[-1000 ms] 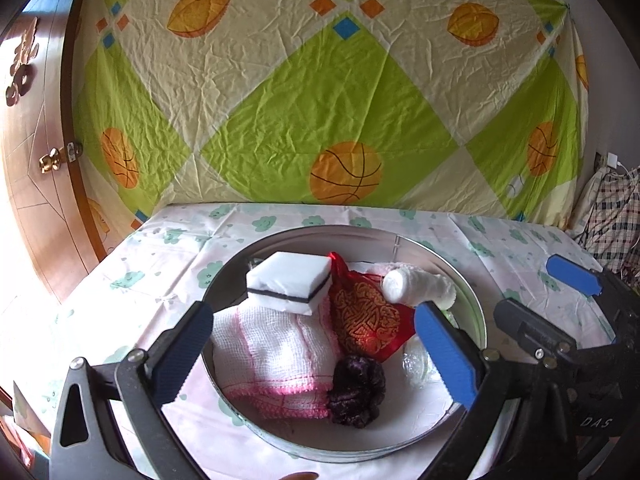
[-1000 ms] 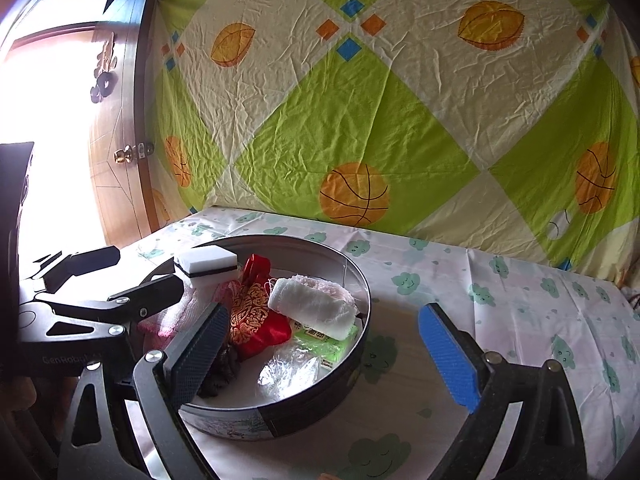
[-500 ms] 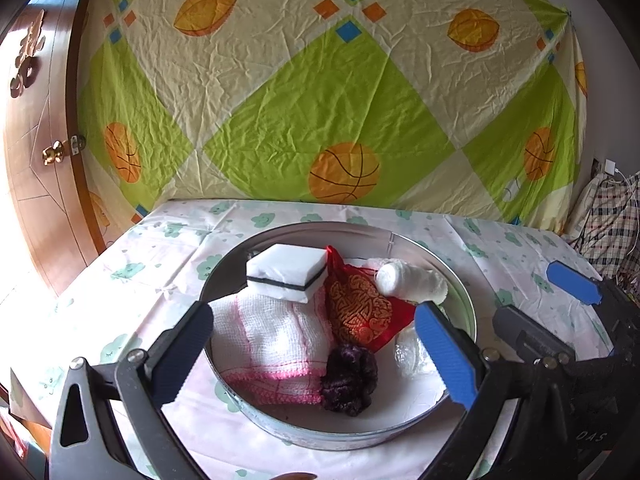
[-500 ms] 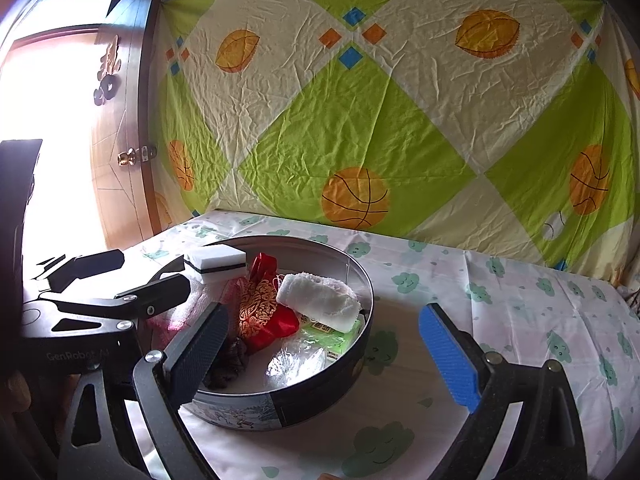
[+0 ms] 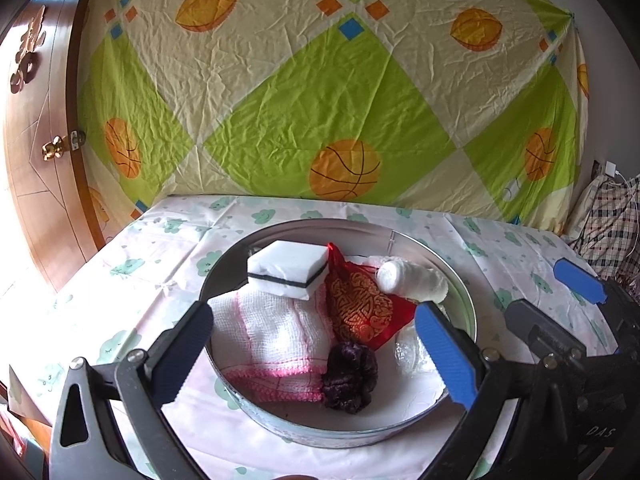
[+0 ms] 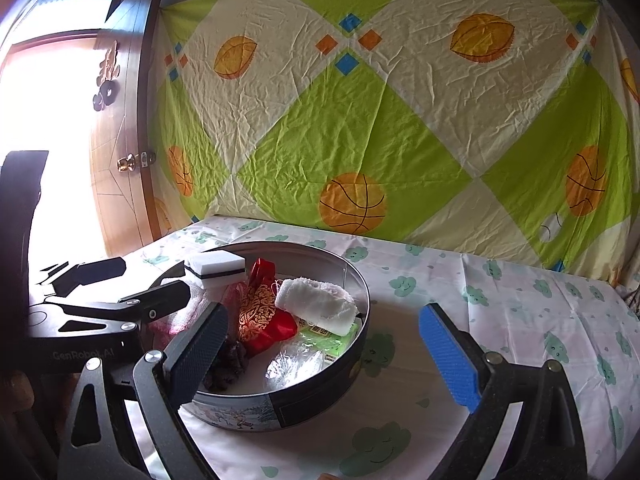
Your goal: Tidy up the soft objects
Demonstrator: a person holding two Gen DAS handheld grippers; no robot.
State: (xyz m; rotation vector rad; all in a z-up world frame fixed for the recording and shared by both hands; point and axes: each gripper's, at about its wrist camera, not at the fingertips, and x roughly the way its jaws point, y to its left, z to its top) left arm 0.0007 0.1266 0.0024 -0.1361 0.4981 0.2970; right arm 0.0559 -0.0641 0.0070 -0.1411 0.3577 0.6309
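A round metal tin [image 5: 466,300] [image 6: 320,376] on the table holds a white sponge with a black stripe [image 5: 288,270] [image 6: 216,266], a white and pink cloth [image 5: 276,332], a red and gold pouch [image 5: 360,308] [image 6: 260,316], a rolled white towel [image 5: 412,280] [image 6: 316,304], a dark purple scrunchie [image 5: 350,376] [image 6: 226,368] and clear plastic [image 6: 294,362]. My left gripper [image 5: 316,356] is open and empty, held back above the tin's near side. My right gripper [image 6: 324,360] is open and empty, at the tin's right.
The table wears a white cloth with green clouds [image 6: 500,312]. A green and cream sheet [image 5: 320,100] hangs behind it. A wooden door [image 5: 36,160] stands at the left. Checked fabric [image 5: 612,232] lies at the far right.
Both grippers have drawn back and risen a little from the tin, which now looks smaller and lower in both views. Nothing in the tin has moved.
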